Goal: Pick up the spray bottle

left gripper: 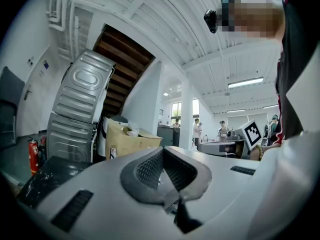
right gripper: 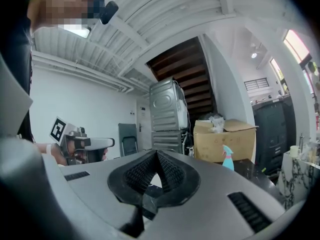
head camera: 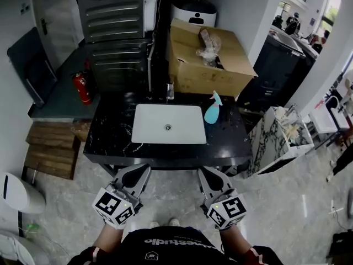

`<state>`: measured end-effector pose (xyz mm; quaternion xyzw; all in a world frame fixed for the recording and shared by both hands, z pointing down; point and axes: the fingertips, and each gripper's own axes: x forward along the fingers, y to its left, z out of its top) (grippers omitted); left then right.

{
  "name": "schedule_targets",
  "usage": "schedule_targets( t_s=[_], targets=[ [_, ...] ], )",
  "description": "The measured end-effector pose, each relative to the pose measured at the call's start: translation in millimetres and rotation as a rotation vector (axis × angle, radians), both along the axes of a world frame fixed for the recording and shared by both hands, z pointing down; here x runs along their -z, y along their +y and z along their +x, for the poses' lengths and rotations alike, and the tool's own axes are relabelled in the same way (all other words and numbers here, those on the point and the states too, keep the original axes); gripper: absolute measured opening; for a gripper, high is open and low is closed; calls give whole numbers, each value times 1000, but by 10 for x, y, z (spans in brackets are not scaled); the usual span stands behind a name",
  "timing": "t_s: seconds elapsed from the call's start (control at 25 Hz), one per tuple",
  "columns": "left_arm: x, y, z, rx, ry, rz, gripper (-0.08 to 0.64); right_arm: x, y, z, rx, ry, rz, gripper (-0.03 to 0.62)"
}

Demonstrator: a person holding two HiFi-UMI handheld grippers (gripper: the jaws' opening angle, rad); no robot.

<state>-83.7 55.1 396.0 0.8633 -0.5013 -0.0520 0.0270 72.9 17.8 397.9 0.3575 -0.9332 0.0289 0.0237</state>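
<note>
A teal spray bottle (head camera: 213,109) with a pink collar stands upright on the black marble counter (head camera: 110,131), just right of the white sink (head camera: 149,123). The right gripper view shows the bottle (right gripper: 227,157) far ahead and to the right, in front of a cardboard box. My left gripper (head camera: 143,168) and right gripper (head camera: 204,171) are held close to the body, short of the counter's front edge, both level and pointing at it. The jaws of each meet at the tips with nothing between them, as the left gripper (left gripper: 163,150) and right gripper (right gripper: 156,153) show in their own views.
A large cardboard box (head camera: 207,57) sits behind the bottle. A small faucet (head camera: 170,90) stands behind the sink. Stacked grey appliances (head camera: 113,32) and a red fire extinguisher (head camera: 83,87) are at back left. A marble-patterned cabinet (head camera: 276,139) stands right of the counter, wooden steps (head camera: 52,148) left.
</note>
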Motion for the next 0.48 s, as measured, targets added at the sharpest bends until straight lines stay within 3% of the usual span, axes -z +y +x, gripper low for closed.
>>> schedule_targets(
  t_s=[0.48],
  targets=[
    [45, -184, 410, 29, -30, 7, 15, -75, -164, 399, 42, -11, -16, 37]
  ],
)
